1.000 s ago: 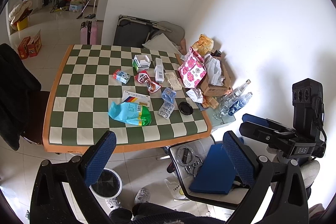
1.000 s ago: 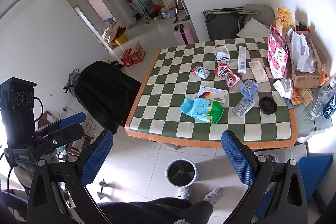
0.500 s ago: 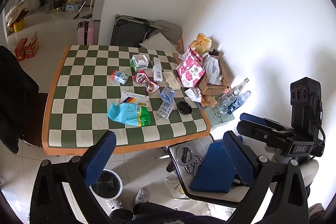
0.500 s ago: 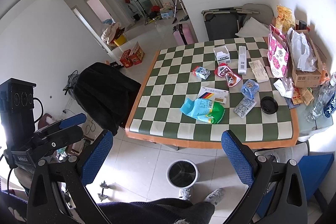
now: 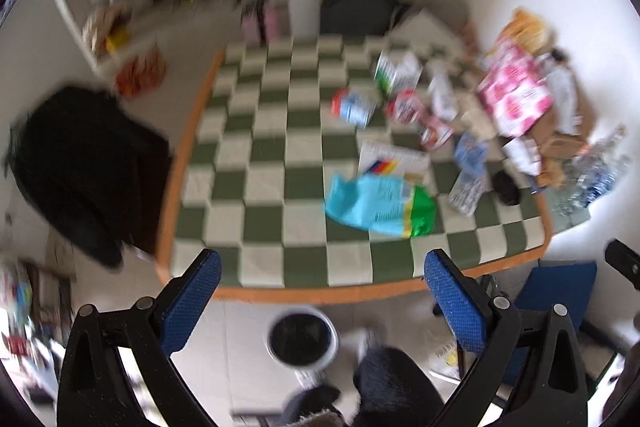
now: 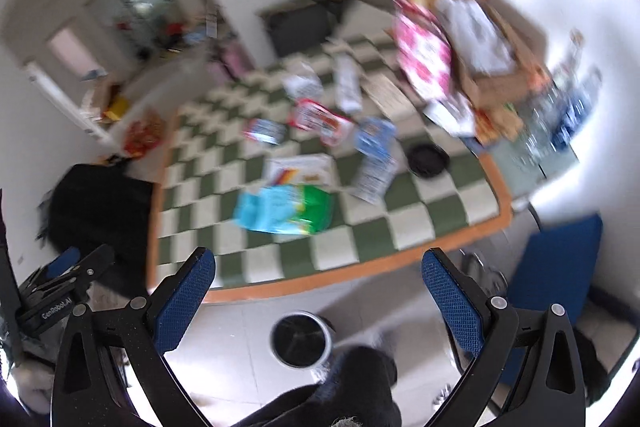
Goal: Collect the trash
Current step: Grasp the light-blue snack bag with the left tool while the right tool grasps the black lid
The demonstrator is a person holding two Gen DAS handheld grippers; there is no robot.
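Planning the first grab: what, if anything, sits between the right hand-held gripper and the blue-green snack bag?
Nothing visible: only bare checkered table lies between the open right hand-held gripper and the snack bag, nearest the front edge.

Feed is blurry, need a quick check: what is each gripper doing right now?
Left gripper: open, holding nothing.
Right gripper: open, holding nothing.

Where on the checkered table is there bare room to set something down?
The table's left half is bare, from the orange edge to the blue-green bag. The near strip in front of that bag is free too. The right half is crowded with wrappers, boxes and a pink bag.
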